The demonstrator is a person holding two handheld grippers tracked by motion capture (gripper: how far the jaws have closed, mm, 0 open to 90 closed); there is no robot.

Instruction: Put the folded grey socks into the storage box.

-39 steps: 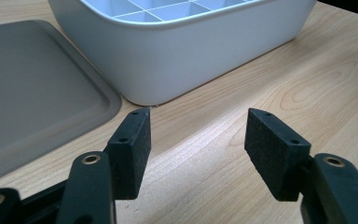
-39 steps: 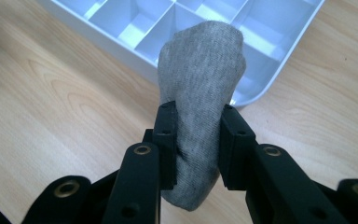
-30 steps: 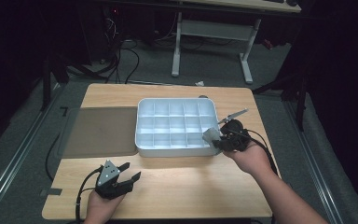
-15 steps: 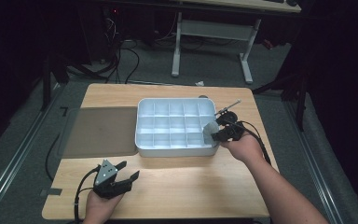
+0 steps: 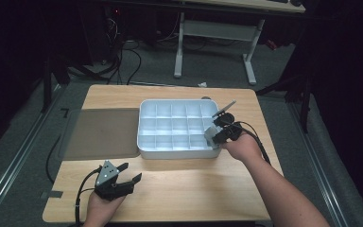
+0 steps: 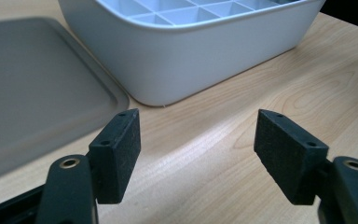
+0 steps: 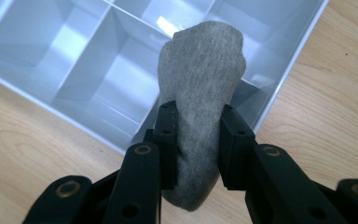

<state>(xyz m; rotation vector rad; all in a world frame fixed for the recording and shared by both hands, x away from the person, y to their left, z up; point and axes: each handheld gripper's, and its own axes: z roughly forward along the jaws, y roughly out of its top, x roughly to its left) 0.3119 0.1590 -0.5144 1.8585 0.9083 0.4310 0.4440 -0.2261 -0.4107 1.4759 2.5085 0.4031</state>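
So the right tongs (image 7: 193,140) were clamped on a grey sock (image 7: 200,88), a soft heathered knit bunched into a fat lump that bulged out above the black pads. It hung over the near right corner of the tray (image 7: 289,70), partly above the corner cell and partly above the rim, not dropped in as far as I could tell. From the high view the right tongs (image 5: 213,134) sat right at that same corner of the tray (image 5: 144,142), with the right hand (image 5: 241,147) just behind them on the counter side.

The tray was white plastic, smooth and slightly glossy, rectangular with rounded corners and split by thin walls into a grid of square cells. Next to it on the left lay a flat lid (image 5: 105,132), matte greyish brown with a raised lip and rounded corners, its edge touching or nearly touching the tray.

The left tongs (image 5: 126,174) rested low near the front left of the counter (image 5: 194,189), gaping wide with nothing between them. In the left gripper view their pads (image 6: 117,156) looked like chunky black blocks with a rough grainy face and small screw holes, pointed at the tray wall (image 6: 177,56) and the lid (image 6: 32,93). The counter was pale wood with visible grain.
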